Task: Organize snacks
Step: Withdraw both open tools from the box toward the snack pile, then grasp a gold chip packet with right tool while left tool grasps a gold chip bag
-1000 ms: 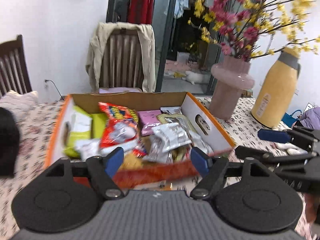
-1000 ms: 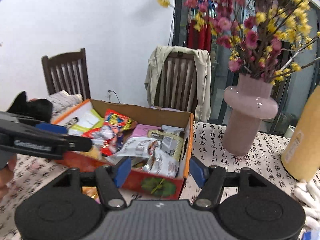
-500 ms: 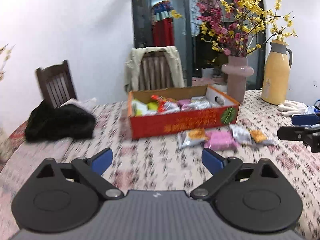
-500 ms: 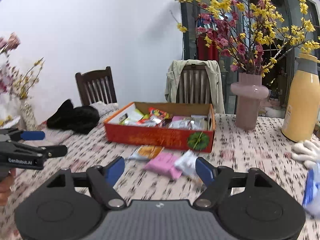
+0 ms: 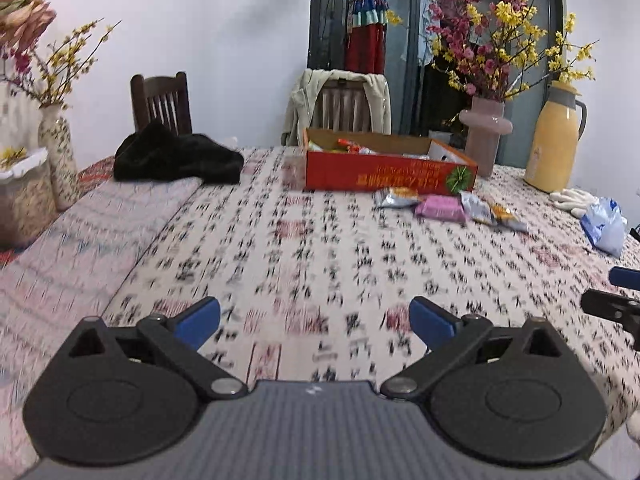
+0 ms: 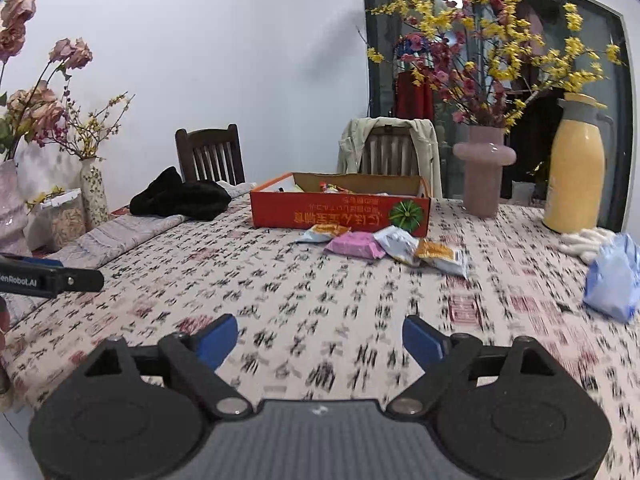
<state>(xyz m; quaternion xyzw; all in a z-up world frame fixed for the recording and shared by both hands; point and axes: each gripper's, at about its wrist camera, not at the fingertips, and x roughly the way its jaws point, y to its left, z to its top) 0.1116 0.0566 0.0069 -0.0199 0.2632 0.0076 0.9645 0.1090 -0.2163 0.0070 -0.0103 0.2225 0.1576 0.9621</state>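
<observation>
Left tool [image 5: 314, 320]: jaws spread wide, nothing between them, just been opening. It hangs over bare patterned cloth at the near part of the table [image 5: 304, 264].

Right tool [image 6: 319, 336]: jaws also spread, empty, just been opening too. Also over bare cloth near the front edge. Each tool shows at the side edge of the other's view, so they sit side by side, apart.

Snack box [image 6: 340, 210]: red cardboard, open top, toward the far edge of the table, in front of the chair with a beige jacket [image 6: 386, 144] over its back. Some packets [image 6: 334, 188] are inside; which ones is too small to tell.

Loose snacks lie on the cloth just in front of the box's near right corner:
- silver-orange packet [image 6: 320, 234], closest to the box wall
- pink packet [image 6: 354, 246], beside it
- silver packet [image 6: 400, 244] and orange packet [image 6: 438, 256], overlapping, to the right of the pink one

All well apart from both tools.

Rest of the table:
- pink vase [image 6: 484, 168] with flowering branches, right of the box
- yellow flask [image 6: 576, 176] at the far right
- white gloves [image 6: 586, 238] and a blue bag [image 6: 614, 276] near the right edge
- black cloth heap [image 6: 180, 198] left of the box, in front of a dark chair [image 6: 210, 156]
- patterned vase [image 6: 94, 192] at the left edge

Foreground cloth is motion-blurred in both views.
</observation>
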